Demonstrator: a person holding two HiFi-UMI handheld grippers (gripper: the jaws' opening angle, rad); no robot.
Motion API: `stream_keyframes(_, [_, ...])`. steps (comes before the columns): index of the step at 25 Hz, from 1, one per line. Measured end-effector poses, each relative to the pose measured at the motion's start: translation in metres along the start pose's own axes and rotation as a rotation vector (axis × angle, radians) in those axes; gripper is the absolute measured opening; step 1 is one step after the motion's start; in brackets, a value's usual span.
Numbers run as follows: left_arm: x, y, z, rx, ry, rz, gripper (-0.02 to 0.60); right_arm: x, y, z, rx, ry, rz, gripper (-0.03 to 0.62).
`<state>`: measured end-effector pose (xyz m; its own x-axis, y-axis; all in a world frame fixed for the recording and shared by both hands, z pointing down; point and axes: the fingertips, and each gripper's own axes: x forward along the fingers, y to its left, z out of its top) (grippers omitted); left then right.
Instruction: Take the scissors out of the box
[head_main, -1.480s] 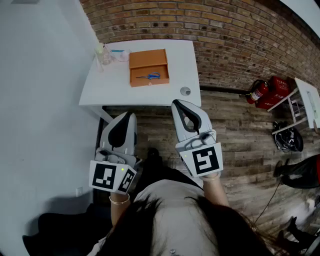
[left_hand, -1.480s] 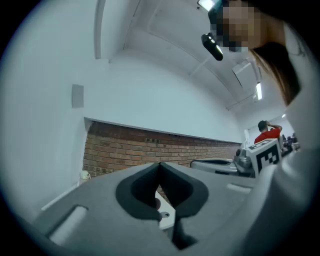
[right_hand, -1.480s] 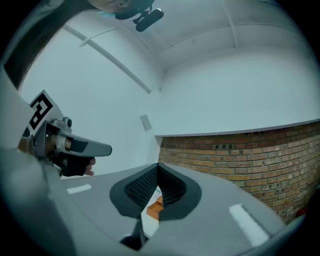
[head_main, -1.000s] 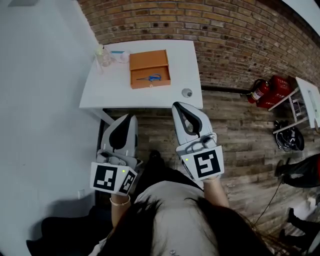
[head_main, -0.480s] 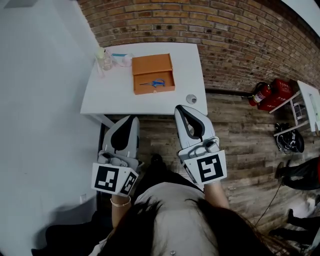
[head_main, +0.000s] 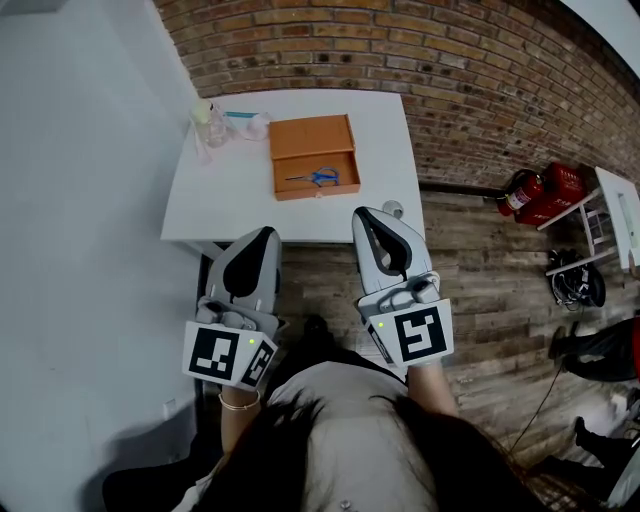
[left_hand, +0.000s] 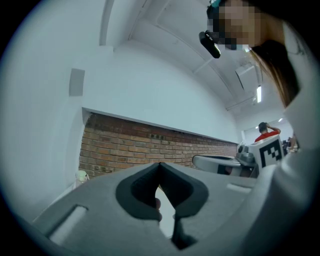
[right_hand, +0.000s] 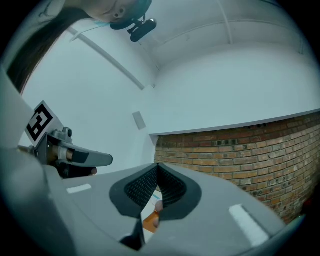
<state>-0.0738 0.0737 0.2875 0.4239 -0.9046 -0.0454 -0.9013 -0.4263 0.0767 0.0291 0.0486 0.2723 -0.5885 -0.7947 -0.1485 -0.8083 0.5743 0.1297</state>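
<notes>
Jaws together on left gripper (head_main: 267, 233), right gripper (head_main: 363, 214); scissors (head_main: 314, 178) in orange box (head_main: 310, 138).

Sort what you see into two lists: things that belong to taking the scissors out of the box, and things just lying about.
Belongs to the job: scissors; orange box; left gripper; right gripper.
Just lying about: clear bottle; small round object; fire extinguisher.
</notes>
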Motion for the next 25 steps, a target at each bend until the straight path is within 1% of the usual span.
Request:
stream_keyframes(5, [0.013,0.023,0.000,0.003,0.001,-0.020,0.000,0.026,0.006,-0.009,-0.034,0.021,0.007,0.006])
stream_keyframes(9, [0.022,0.041,0.003,0.003,-0.013,-0.030,0.000,0.047,0.012,-0.006,-0.054,-0.012,0.012,0.006])
stream_keyframes(11, [0.025,0.048,0.004,0.000,-0.016,-0.039,0.000,0.055,0.012,-0.008,-0.061,0.004,0.005,0.006])
stream_keyframes(17, [0.034,0.070,0.004,-0.017,-0.018,-0.056,0.000,0.076,0.014,-0.010,-0.051,0.014,-0.019,0.006])
stream_keyframes(25, [0.046,0.084,0.001,-0.037,-0.011,-0.088,0.000,0.090,0.013,-0.017,-0.054,0.044,-0.045,0.006])
